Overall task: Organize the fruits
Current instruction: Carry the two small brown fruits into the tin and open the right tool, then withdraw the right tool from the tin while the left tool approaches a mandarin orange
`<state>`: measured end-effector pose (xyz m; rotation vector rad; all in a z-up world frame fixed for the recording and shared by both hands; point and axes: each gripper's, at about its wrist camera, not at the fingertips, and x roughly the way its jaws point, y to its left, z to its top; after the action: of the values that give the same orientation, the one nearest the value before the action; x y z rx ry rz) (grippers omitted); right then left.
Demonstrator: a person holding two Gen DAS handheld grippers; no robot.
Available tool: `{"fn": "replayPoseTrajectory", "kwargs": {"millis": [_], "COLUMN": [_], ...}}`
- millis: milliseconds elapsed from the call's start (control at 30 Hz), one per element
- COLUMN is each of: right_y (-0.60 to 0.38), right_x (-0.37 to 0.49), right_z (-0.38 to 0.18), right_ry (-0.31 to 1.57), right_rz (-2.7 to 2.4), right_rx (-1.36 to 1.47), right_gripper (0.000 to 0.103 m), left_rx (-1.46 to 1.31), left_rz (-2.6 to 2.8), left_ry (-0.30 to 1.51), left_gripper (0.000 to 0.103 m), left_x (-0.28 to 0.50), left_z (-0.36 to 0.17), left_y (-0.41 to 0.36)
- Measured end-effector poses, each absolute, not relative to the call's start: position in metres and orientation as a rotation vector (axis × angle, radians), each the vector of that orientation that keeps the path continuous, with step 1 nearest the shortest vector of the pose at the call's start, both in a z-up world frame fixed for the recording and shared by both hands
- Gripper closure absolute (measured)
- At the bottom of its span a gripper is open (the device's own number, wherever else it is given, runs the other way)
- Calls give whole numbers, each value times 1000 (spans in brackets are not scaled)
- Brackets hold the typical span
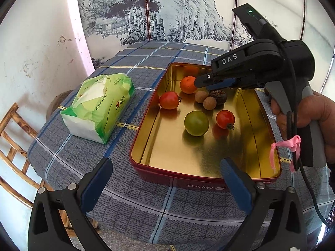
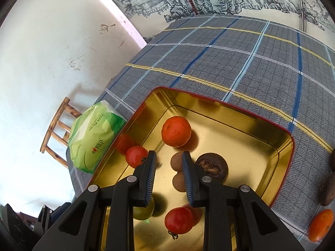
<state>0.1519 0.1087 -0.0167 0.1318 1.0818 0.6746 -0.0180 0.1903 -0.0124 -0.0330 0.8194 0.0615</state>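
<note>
Your right gripper [image 2: 169,163] hangs over the far half of the tin [image 1: 146,129], pointing down into it. Its jaws are as narrow as they go and nothing is between the pads; in the left wrist view the blue tips look pressed together just in front of the orange mandarin [image 1: 188,84]. In the right wrist view the two brown longans [image 2: 177,172] lie directly below the right fingertip, partly hidden by it, and the dark wrinkled fruit [image 2: 212,168] sits just beside them on the right. One red tomato [image 2: 136,156] lies just left of the left fingertip, near the tin wall. A second red tomato [image 2: 179,220] and the green tomato [image 1: 196,123] lie nearer to you, under the gripper body.

Your left gripper [image 1: 166,174] is wide open and empty. It hovers at the near edge of the tin, one finger over the cloth and the other over the tin rim.

Outside the tin, on the checked tablecloth [image 2: 251,62], another mandarin [image 2: 321,224] and a dark fruit [image 2: 328,189] wait at the right. A green tissue pack [image 1: 98,108] lies left of the tin.
</note>
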Motion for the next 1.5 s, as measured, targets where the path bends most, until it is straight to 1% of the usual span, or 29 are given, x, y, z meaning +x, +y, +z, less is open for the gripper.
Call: {"fn": "replayPoseTrajectory", "kwargs": {"millis": [200,300,367,433,667,733,900,1000,1100,1267,1333,1400,1500], "right_y": [104,101,99,95,75,62,20,-15,-52,-123,-153,-177,-204], "right_x": [143,137,130,123,93,83,58,43,34,29,27,27,31], "right_z": [-11,-8,-5,-2,12,17,20,20,18,11,8,4,-8], "right_ry": [1057,1044,1030,1017,948,921,868,828,801,765,754,763,819], "right_rz": [695,699,701,707,703,699,672,616,531,355,269,198,118], "right_rx": [154,153,147,141,93,91,88,89,109,191,219,217,187], "right_gripper": [76,73,69,68,51,48,44,44,41,25,22,22,21], "left_rx": [-28,-21,-17,-14,20,34,69,90,113,169,196,216,227], "left_rz": [65,69,72,71,68,67,61,54,49,34,23,5,-56], "left_ry": [820,820,821,822,824,822,814,815,812,805,799,799,814], "left_gripper": [2,2,2,2,2,2,1,1,1,1,1,1,1], "left_x": [-19,-19,-19,-19,-21,-22,-23,-23,-23,-23,-23,-21,-18], "left_z": [-12,-11,-10,-10,-7,-5,-2,0,2,5,7,7,9], "left_y": [190,190,190,189,179,176,164,156,148,130,121,112,98]}}
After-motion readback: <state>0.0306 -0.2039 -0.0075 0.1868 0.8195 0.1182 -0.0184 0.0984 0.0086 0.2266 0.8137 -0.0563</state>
